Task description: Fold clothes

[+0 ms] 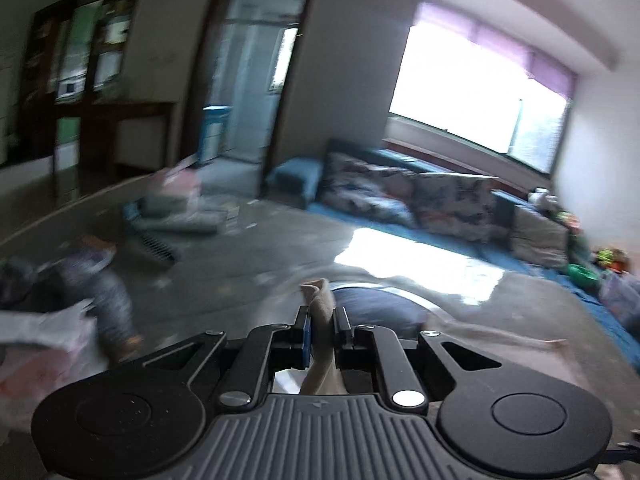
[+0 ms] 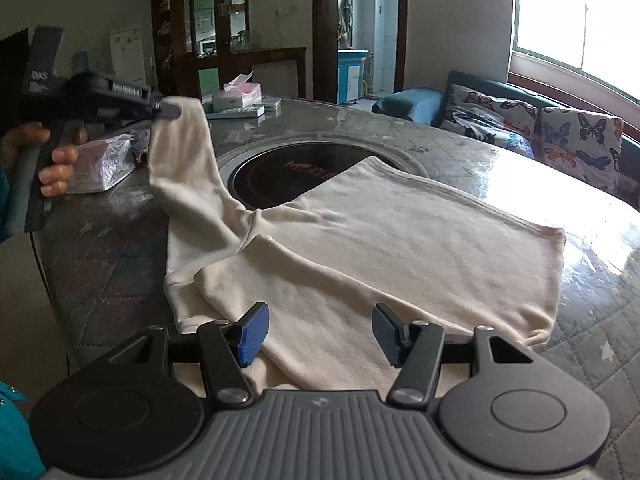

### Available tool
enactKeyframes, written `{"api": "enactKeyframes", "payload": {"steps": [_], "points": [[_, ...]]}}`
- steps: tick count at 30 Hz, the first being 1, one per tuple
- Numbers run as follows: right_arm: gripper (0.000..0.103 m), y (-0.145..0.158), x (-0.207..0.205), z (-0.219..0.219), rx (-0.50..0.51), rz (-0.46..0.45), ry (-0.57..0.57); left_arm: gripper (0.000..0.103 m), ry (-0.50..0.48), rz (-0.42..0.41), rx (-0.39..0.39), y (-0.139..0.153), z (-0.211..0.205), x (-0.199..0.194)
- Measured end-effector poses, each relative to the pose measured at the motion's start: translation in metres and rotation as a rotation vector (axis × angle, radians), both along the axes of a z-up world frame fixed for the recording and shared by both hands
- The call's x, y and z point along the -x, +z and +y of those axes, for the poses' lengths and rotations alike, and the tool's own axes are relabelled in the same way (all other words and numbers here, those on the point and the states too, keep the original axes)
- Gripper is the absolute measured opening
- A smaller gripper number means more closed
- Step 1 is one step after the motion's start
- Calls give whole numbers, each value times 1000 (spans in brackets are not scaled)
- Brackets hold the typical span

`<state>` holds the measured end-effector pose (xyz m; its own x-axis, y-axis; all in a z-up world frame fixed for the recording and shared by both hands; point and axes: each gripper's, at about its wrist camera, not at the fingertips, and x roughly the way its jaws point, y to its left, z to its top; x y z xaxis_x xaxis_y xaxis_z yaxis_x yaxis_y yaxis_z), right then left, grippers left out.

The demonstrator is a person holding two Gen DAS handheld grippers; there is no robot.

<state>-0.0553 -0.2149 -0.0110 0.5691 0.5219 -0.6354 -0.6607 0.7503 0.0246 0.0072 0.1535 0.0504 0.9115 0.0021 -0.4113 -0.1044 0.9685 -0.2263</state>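
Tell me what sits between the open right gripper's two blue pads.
In the right wrist view, the right gripper stands open over the cream garment; only that cloth, lying on the table, shows between its pads.

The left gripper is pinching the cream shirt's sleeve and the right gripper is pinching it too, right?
Not quite. The right gripper has its jaws open above the cream shirt, as the right wrist view shows. The left gripper does pinch the sleeve.

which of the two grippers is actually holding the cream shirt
The left gripper, shut on the cream shirt's sleeve; the right gripper is open.
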Motion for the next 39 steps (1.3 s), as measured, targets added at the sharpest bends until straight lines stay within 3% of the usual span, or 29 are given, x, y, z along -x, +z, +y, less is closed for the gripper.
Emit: {"api": "enactKeyframes", "payload": {"steps": [8, 13, 21, 22, 23, 25, 29, 36, 39], "points": [[58, 6, -6, -25, -62, 8, -71, 12, -253, -67, 7, 33, -70, 12], [58, 7, -5, -48, -89, 8, -135, 12, -434, -81, 33, 36, -119, 20], [58, 1, -1, -79, -117, 42, -225, 17, -664, 36, 32, -8, -200, 22], [58, 0, -1, -83, -115, 46, -236, 22, -677, 55, 23, -14, -202, 22], [58, -1, 0, -86, -112, 48, -246, 34, -681, 70, 11, -19, -201, 22], [58, -1, 1, -92, -108, 51, -263, 42, -682, 93, -14, -27, -197, 22], [58, 2, 5, -101, -89, 42, -280, 43, -611, 90, -96, -35, -172, 30], [58, 23, 13, -117, -126, 12, -302, 44, -458, 185, -183, -62, -111, 34], [54, 22, 6, -110, -127, 33, -281, 44, -437, 200, -189, -68, -101, 38]]}}
